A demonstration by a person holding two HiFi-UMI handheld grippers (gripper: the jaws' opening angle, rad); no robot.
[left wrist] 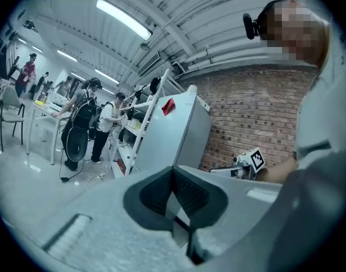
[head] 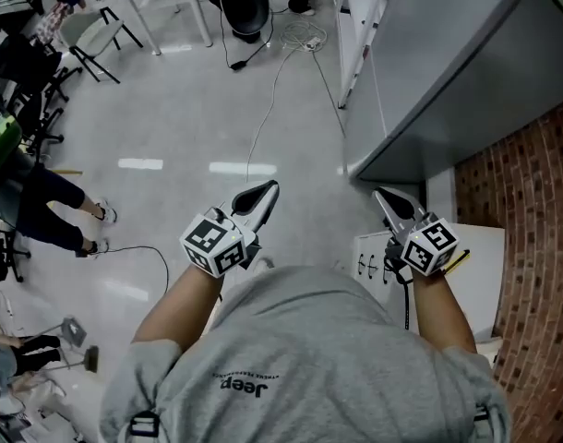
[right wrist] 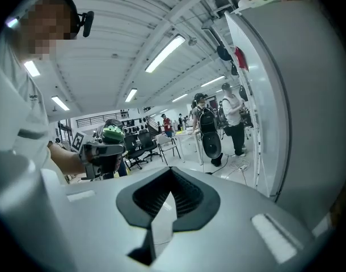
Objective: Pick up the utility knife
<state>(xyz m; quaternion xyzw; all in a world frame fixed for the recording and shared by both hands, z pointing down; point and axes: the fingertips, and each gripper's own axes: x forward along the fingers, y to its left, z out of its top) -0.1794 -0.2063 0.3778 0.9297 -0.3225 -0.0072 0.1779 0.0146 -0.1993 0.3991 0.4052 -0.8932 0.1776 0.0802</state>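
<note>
Left gripper (head: 269,188) reaches forward from our left hand at about waist height, its jaws pressed together to a single point with nothing between them. Its own view confirms this: the dark ribbed pads (left wrist: 190,194) meet at the tip and only the room shows past them. Our right gripper (head: 381,193) is held out the same way on the other side, and we read its jaws as closed and empty too, the pads (right wrist: 187,197) meeting at the front edge in its own view. Both grippers hang over bare grey floor (head: 171,127), well apart from each other, each with its marker cube near our wrist.

We cannot pick out the utility knife with any certainty. A thin yellow-and-black strip (head: 459,260) shows just beside the right gripper's marker cube (head: 429,245), over a white surface (head: 480,275) by our right forearm, but it is too small for us to say what it is.

Ahead of the right gripper stands a tall grey cabinet (head: 448,72), with a brick wall (head: 531,210) to its right. A thin cable (head: 263,109) trails across the floor ahead of the left gripper. Another person (head: 41,201) stands at the far left, near dark office chairs (head: 23,72).
</note>
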